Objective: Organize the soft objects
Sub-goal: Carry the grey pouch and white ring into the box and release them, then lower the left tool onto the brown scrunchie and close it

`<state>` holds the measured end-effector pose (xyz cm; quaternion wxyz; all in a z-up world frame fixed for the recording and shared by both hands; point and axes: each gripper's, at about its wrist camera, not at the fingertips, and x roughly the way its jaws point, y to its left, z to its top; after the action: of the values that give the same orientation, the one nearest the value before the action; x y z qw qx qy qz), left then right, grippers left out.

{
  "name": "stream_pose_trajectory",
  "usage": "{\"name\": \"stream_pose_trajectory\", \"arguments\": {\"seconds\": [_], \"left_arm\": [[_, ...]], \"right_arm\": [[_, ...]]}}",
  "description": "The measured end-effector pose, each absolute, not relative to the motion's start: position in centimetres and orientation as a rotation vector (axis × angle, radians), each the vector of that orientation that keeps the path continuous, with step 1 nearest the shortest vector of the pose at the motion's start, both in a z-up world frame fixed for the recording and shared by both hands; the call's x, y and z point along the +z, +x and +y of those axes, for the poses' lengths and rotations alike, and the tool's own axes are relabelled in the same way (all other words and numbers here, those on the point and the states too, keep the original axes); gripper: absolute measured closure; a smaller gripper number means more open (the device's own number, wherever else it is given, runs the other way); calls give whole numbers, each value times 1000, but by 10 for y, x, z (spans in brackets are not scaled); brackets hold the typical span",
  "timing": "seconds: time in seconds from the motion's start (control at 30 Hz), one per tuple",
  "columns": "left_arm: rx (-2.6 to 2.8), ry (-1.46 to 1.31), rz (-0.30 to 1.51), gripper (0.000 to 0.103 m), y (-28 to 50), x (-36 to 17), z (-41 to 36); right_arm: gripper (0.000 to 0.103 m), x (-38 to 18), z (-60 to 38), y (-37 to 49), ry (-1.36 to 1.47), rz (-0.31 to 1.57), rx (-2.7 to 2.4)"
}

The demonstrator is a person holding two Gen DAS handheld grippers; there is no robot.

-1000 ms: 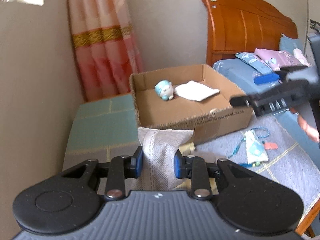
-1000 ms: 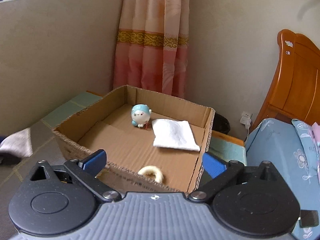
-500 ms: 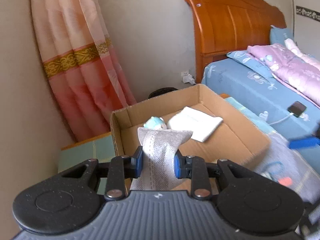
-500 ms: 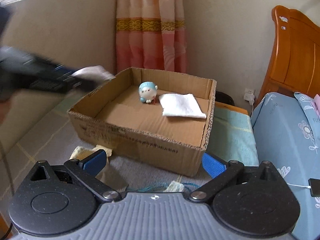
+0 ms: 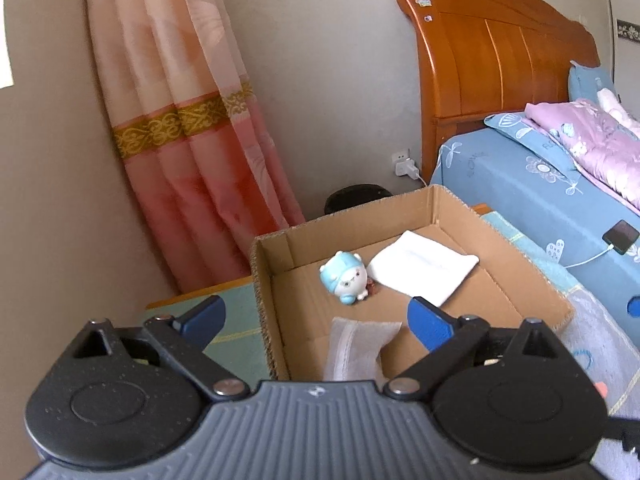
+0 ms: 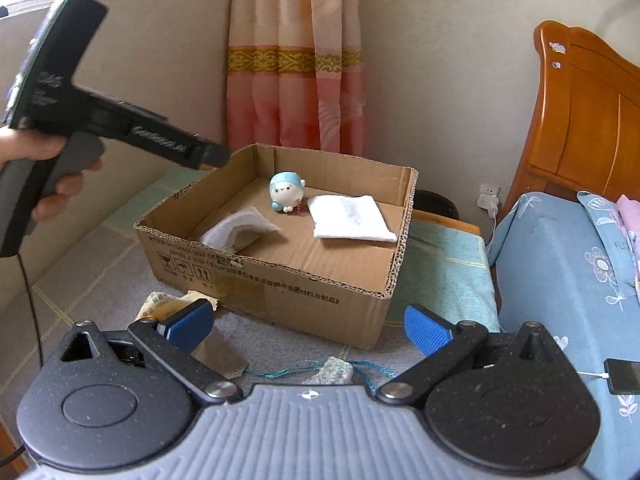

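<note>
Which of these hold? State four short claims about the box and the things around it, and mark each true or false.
1. The grey pouch lies inside the cardboard box. True.
2. The blue plush toy sits on the bed. False: the toy is in the box.
3. The white cloth lies folded on the box floor. True.
4. The phone lies in the box. False: the phone lies on the bed.
</note>
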<state>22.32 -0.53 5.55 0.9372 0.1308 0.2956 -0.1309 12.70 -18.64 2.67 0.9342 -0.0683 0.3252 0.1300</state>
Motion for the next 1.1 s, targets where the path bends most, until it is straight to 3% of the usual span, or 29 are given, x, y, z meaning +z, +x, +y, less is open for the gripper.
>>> {"name": "stream_pose_trajectory", "arguments": {"seconds": [0.5, 1.1], "left_arm": [[-246, 210, 584, 1, 140, 67, 17], [-162, 95, 714, 1, 72, -14, 2]], "right_arm": [[0, 39, -182, 90, -153, 633, 250], [0, -18, -203, 66, -159, 791, 202]]}}
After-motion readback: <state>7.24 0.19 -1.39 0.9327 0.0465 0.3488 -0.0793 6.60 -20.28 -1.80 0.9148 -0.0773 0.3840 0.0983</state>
